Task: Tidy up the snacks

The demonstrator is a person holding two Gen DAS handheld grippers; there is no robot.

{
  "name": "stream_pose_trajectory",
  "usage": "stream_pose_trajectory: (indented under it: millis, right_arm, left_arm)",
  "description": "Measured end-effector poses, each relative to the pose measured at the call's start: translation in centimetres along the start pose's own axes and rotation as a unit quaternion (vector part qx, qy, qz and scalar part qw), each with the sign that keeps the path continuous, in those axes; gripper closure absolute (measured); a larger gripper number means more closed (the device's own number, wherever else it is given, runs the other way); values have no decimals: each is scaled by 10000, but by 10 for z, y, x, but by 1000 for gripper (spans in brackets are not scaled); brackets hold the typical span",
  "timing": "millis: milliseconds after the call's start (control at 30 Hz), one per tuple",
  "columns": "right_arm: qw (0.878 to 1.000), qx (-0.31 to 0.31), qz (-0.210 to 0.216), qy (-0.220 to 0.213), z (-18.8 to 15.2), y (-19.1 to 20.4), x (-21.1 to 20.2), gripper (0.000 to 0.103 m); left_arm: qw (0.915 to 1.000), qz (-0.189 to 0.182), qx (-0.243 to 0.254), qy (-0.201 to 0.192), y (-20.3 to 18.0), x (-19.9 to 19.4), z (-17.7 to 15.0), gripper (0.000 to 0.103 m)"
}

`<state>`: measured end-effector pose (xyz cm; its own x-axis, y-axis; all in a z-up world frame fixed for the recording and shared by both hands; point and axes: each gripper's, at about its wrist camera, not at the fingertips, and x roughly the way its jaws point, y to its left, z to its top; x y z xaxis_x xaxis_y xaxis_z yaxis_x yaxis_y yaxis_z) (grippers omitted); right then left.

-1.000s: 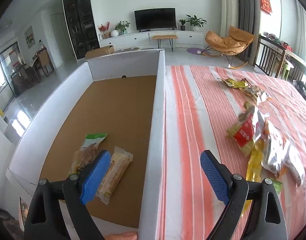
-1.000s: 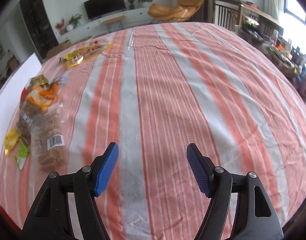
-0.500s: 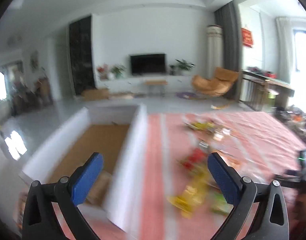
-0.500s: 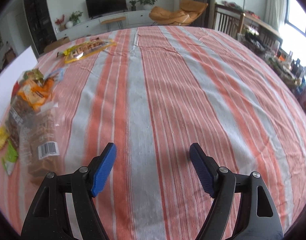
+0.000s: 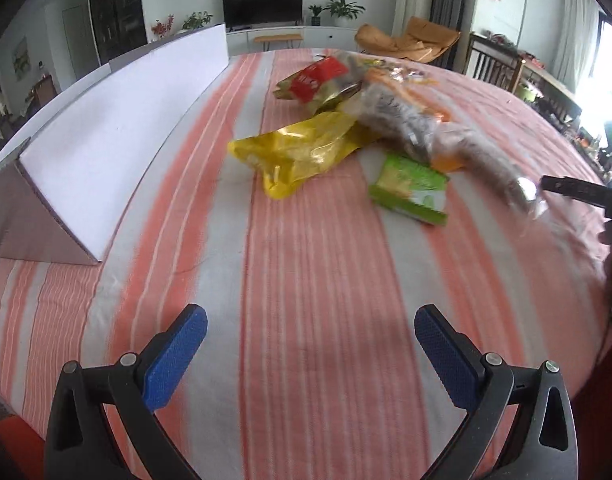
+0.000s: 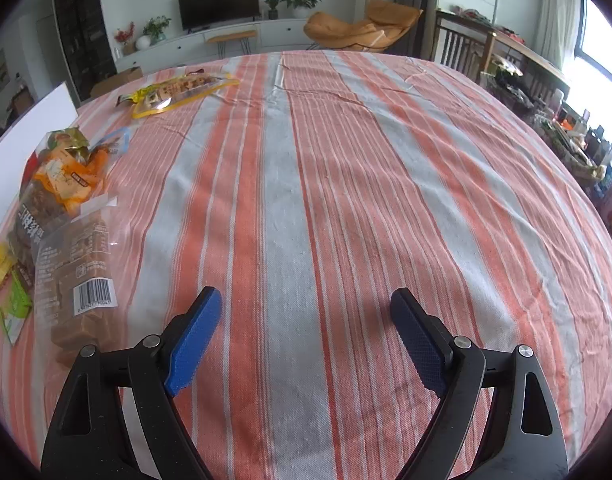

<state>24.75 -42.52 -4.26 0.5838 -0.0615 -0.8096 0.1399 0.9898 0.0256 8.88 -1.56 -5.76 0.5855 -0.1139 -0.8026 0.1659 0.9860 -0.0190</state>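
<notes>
Striped table (image 5: 318, 280) cloth lies bare under both empty hand-held grippers, the left (image 5: 311, 354) spread wide, the right (image 6: 305, 334) just opened further, while ahead of the left at least five snack packets (image 5: 306, 148) await sorting into the box (image 5: 118, 120) to their left.

A table under an orange-and-grey striped cloth (image 5: 318, 280) carries everything. Ahead of the left gripper's fingers lie a yellow foil bag (image 5: 302, 152) and a green packet (image 5: 410, 188), touching a heap of clear and red snack bags (image 5: 386, 96) beyond. A white cardboard box (image 5: 118, 128) stands far left of those fingers.

Left of the right gripper's fingers lies a clear barcoded bag of brown cakes (image 6: 78, 272).
</notes>
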Motion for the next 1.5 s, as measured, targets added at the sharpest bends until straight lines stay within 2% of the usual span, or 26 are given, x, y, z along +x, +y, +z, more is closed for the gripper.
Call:
stream_pose_trajectory:
  millis: [200,1500]
  right_arm:
    - [10000,3,4,2,0,0,0,14]
    - [10000,10,31,18,1,2,1,12]
  left_arm:
    - [9999,126,-62,-39,10,6,0,0]
    - [10000,68,28,-47,15,12,2,0]
